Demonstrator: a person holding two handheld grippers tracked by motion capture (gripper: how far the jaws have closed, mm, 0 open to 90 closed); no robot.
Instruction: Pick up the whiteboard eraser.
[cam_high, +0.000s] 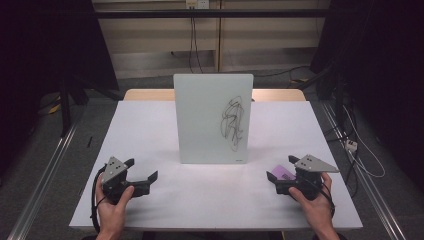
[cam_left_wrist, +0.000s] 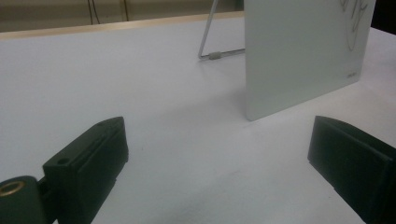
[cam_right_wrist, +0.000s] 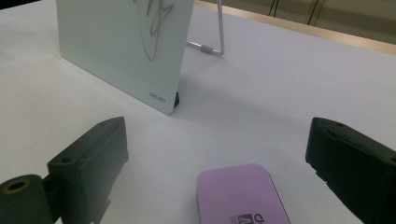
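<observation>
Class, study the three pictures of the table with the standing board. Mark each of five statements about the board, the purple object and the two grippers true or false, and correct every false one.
1. The white rectangular drawing board stands upright on the white table. True.
2. The board's surface is blank. False: a black scribble marks its right part.
3. The flat purple eraser with rounded corners lies on the table between the open jaws of the right gripper. True.
4. The left gripper is shut on the board. False: its jaws are open and apart from the board.
5. A thin metal wire stand props the board from behind. True.
</observation>
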